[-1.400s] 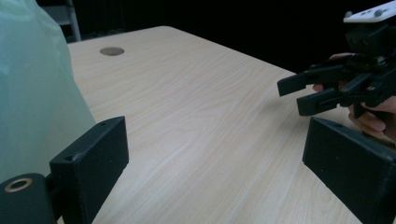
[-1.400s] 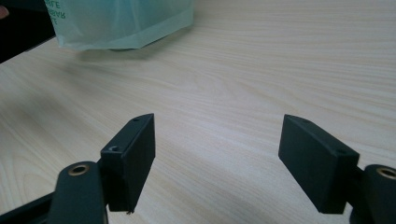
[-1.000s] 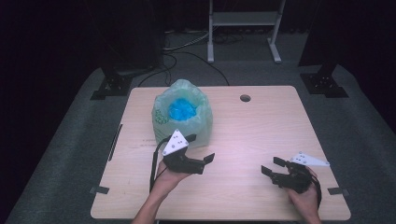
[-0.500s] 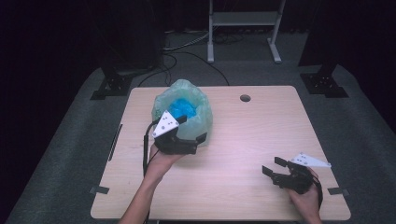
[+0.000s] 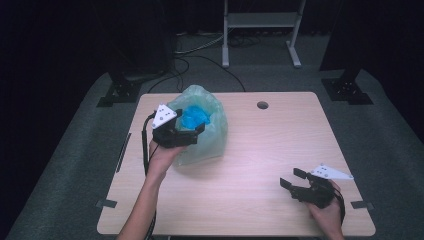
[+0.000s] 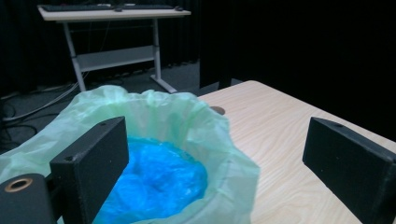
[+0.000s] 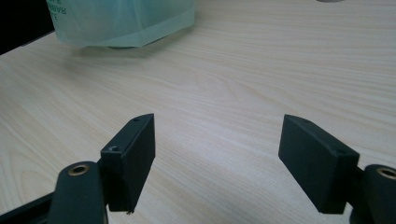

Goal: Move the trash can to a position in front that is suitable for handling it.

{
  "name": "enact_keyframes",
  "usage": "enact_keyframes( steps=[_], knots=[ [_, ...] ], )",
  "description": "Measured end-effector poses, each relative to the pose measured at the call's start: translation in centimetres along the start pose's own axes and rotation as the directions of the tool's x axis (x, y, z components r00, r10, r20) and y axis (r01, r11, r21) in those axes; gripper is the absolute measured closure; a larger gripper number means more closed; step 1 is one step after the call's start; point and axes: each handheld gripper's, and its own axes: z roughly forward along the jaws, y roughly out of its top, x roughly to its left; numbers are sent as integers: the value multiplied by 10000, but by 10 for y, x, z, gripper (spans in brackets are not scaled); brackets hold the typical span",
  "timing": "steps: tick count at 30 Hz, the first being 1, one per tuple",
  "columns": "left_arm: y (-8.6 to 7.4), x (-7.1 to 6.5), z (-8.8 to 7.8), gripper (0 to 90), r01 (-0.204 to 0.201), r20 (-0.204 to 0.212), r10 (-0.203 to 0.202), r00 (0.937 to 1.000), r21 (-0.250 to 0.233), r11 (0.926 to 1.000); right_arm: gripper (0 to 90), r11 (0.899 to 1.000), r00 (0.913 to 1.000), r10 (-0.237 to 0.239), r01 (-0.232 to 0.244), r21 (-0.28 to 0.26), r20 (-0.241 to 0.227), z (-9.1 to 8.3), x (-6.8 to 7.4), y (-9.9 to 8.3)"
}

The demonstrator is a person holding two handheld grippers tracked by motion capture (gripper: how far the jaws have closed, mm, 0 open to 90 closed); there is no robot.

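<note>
Since it is thin film, the green bag [image 5: 202,127] (blue material [image 6: 154,179] bunched inside) is judged light, soft and slippery, best pinched at its crumpled rim. It stands at the bench's [image 5: 260,150] back left, where the left gripper [image 5: 192,131] is held over its mouth, fingers [image 6: 91,161] wide apart, nothing gripped. Well apart, at the near right, the right gripper [image 5: 291,179] is held equally open and empty.

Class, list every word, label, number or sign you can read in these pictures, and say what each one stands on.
Green bag: dark green print at its top left corner in the right gripper view, cut off by the picture's edge and too blurred to read for certain.
Table: no writing.
Left gripper and right gripper: no readable label.
</note>
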Motion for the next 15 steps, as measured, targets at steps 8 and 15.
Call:
enact_keyframes(
  steps=[8, 15],
  knots=[
    [-4, 18, 4, 59, 325, -842, -292, 9960, 388, 9987, 265, 10000, 10000, 75, -75, -3, 25, 0, -1, 0],
    [-8, 34, 9, 59, 937, -1510, -826, 9851, 676, 9933, 265, 10000, 10000, 28, -27, 65, -27, 2, 2, 0]
  ],
)
